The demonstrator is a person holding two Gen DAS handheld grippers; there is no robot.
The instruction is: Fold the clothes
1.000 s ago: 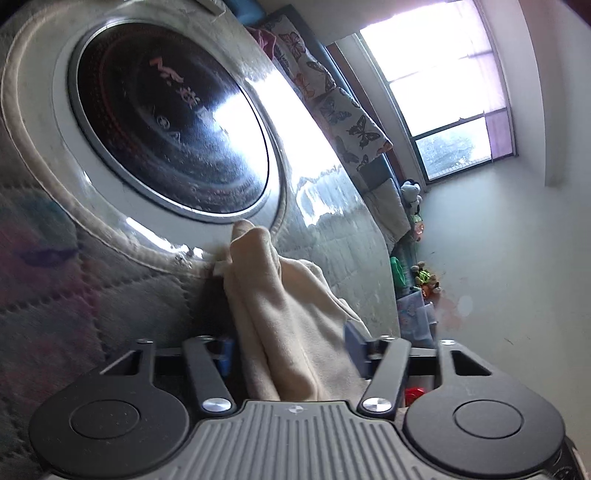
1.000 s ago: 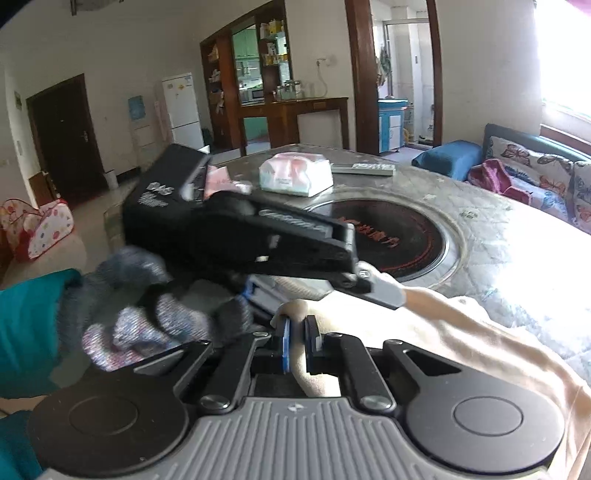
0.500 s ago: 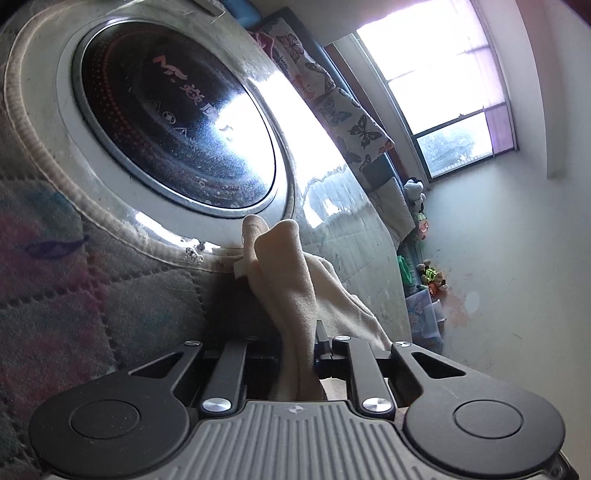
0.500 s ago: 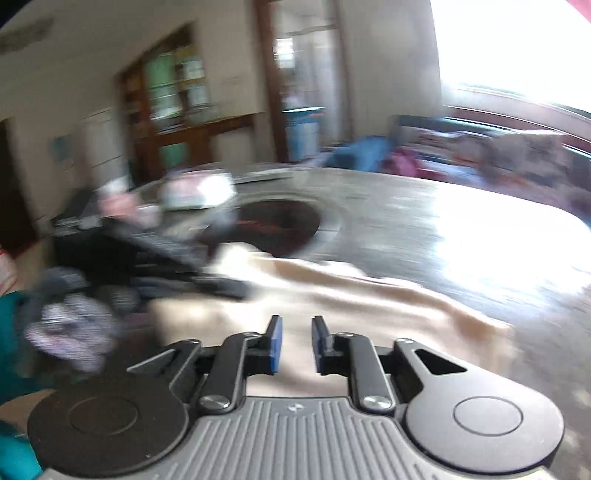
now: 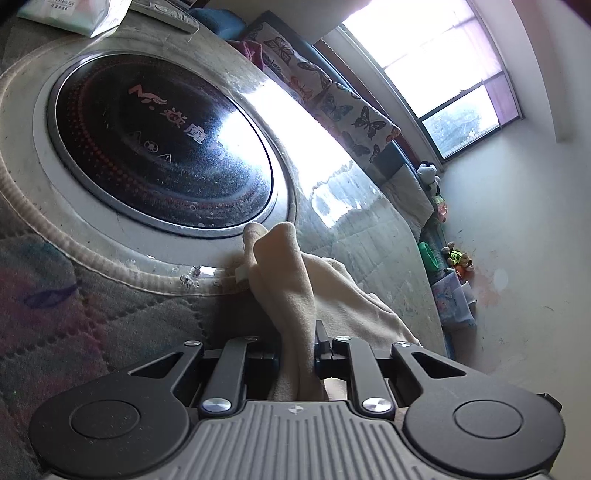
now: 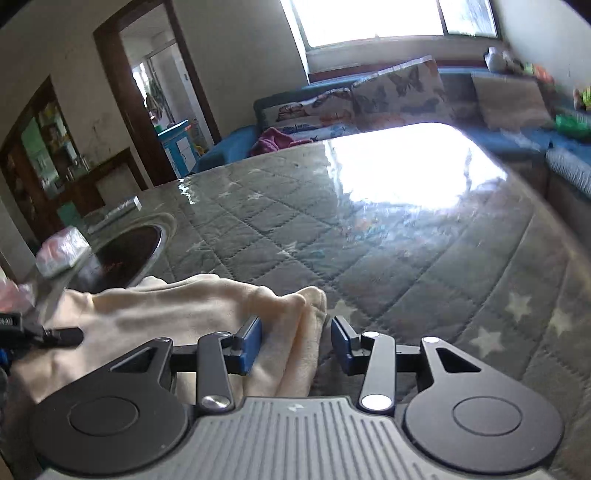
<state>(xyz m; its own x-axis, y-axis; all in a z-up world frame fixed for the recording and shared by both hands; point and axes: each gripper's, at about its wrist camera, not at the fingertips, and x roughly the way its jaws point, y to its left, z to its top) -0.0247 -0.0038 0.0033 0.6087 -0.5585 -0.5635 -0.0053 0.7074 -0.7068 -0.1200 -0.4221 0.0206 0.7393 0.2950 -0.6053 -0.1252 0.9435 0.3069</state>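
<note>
A cream garment [image 6: 177, 310] lies bunched on the quilted table cover [image 6: 406, 266]. In the left wrist view my left gripper [image 5: 295, 349] is shut on a raised fold of the cream garment [image 5: 291, 288], which stands up between the fingers near the round cooktop. In the right wrist view my right gripper [image 6: 295, 343] is open, its blue pads on either side of the garment's right end, which lies between them. The tip of the left gripper [image 6: 55, 334] shows at the left edge of the right wrist view.
A round black induction cooktop [image 5: 159, 147] is set into the table [image 5: 362, 236]. A tissue pack [image 5: 70, 14] and a remote [image 5: 166, 14] lie beyond it. A sofa with butterfly cushions [image 6: 369, 99] runs along the window wall.
My left gripper closed on the garment fold and has kept hold. My right gripper swung right along the garment to its other end and opened around it.
</note>
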